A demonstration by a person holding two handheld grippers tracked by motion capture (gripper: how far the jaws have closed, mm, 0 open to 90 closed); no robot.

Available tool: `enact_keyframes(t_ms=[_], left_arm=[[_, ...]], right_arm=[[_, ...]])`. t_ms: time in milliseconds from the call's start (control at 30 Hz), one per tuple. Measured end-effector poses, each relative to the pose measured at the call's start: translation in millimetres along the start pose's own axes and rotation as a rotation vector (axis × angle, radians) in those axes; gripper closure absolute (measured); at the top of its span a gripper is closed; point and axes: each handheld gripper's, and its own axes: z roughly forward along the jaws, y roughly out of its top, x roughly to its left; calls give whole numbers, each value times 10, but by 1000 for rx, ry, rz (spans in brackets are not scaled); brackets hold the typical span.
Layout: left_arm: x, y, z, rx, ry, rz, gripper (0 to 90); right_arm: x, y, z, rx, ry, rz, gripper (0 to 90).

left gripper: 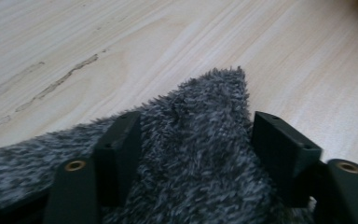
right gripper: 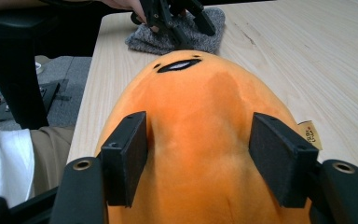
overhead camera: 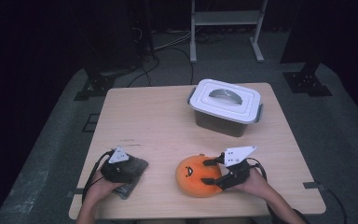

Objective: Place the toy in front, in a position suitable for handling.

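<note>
A grey fuzzy cloth point(overhead camera: 137, 167) lies near the table's front left corner. My left gripper point(overhead camera: 127, 171) is down on it, and in the left gripper view the cloth point(left gripper: 200, 154) bulges up between the two black pads point(left gripper: 121, 144), which press on it from both sides. An orange plush toy with a black face point(overhead camera: 190, 175) sits front centre. My right gripper point(overhead camera: 208, 171) is shut on its right side. In the right gripper view both pads point(right gripper: 279, 154) dent the plush point(right gripper: 200, 116), with the cloth point(right gripper: 186, 41) and the left gripper point(right gripper: 177, 21) beyond.
A grey plastic box with a white clip-on lid and handle point(overhead camera: 224, 106) stands at the back right of the wooden table point(overhead camera: 154, 116). Dark floor, cables and a metal frame point(overhead camera: 226, 28) lie beyond the far edge.
</note>
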Motion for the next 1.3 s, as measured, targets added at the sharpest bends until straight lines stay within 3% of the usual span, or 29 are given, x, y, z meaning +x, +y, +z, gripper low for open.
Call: enact_keyframes(t_ms=[67, 233, 300, 400, 500, 600, 733, 933, 1033, 1100, 1200, 1300], left_arm=[[9, -5, -9, -2, 15, -1, 405], [9, -1, -27, -1, 21, 21, 656], [13, 6, -33, 0, 22, 20, 702], [-5, 32, -55, -16, 9, 44, 744], [-48, 103, -100, -85, -37, 25, 752], [-159, 254, -146, -189, -119, 9, 752], [-375, 497, -126, -266, -211, 58, 752], [-654, 851, -59, -345, -330, 125, 751], [-772, 987, 0, -367, -378, 154, 749], [-864, 1050, 71, -356, -403, 189, 747], [-948, 1021, 180, -311, -409, 226, 744], [-941, 936, 207, -305, -415, 221, 740]], right_arm=[[5, 3, -1, 3, -4, -3, 359], [20, 48, -20, 26, -22, -23, 325], [18, 135, -78, 48, -59, -34, 249], [-15, 145, -155, 12, -83, -13, 252], [-64, 56, -98, 41, -46, 26, 210], [-66, 29, -43, 20, -39, 38, 204], [-63, -10, 50, 16, -27, 59, 208], [-77, -1, 117, 10, -61, 71, 228], [-89, 17, 152, 4, -67, 74, 228], [-89, 24, 166, 0, -69, 71, 228], [-85, 12, 155, 0, -68, 69, 228], [-79, 1, 142, 8, -67, 57, 231]])
